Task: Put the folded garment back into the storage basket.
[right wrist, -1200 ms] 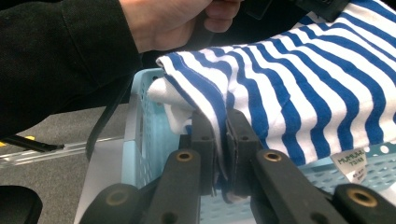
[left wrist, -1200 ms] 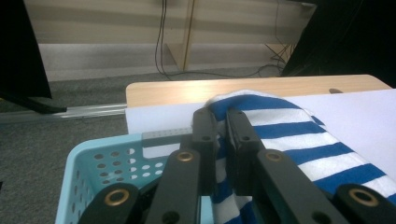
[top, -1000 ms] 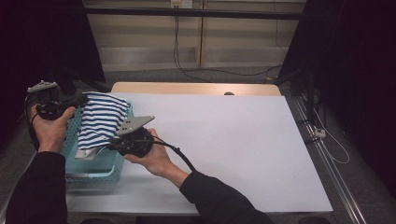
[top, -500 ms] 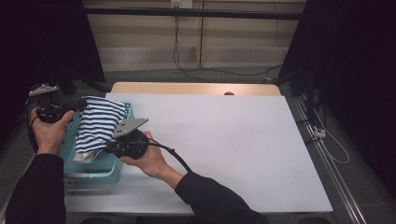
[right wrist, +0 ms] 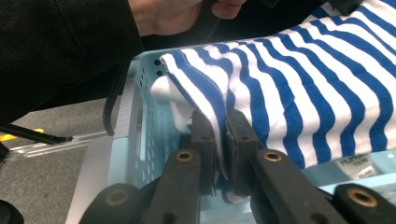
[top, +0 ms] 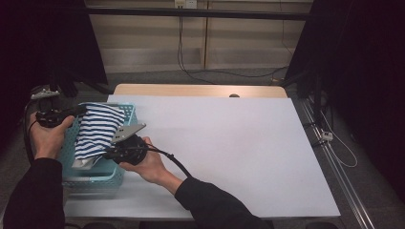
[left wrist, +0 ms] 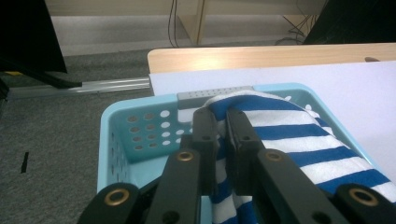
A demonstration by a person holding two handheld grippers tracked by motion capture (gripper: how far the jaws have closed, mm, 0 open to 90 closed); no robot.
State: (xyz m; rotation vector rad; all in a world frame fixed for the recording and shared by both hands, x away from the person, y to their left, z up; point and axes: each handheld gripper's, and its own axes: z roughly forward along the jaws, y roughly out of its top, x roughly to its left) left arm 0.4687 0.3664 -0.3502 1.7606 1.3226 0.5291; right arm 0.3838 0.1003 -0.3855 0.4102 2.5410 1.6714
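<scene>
Dark curtains and a grey carpeted floor frame a white surface (top: 229, 143) on a wooden table; at its left edge sits a light-blue perforated basket (top: 95, 179), and a blue-and-white striped garment (top: 95, 131) is stretched just over it, between the two hands; the left gripper (top: 79, 112) is pinching the far end of the cloth above the far rim, its jaws pressed together on a fold (left wrist: 219, 135); the right gripper (top: 109, 153) is pinching the near hem (right wrist: 219, 140) beside the basket's near corner, jaws likewise clamped on fabric. The likely trouble: each grip holds only a thin edge, so a pull apart or a quick lift could slide the cloth out of one gripper and leave it bunched; the hanging middle could also catch on the basket rim or drape outside it, since the basket overhangs the surface edge and might tip under a sideways tug. The right gripper's cable (top: 174, 162) trails across the surface close by; little else stands near.
</scene>
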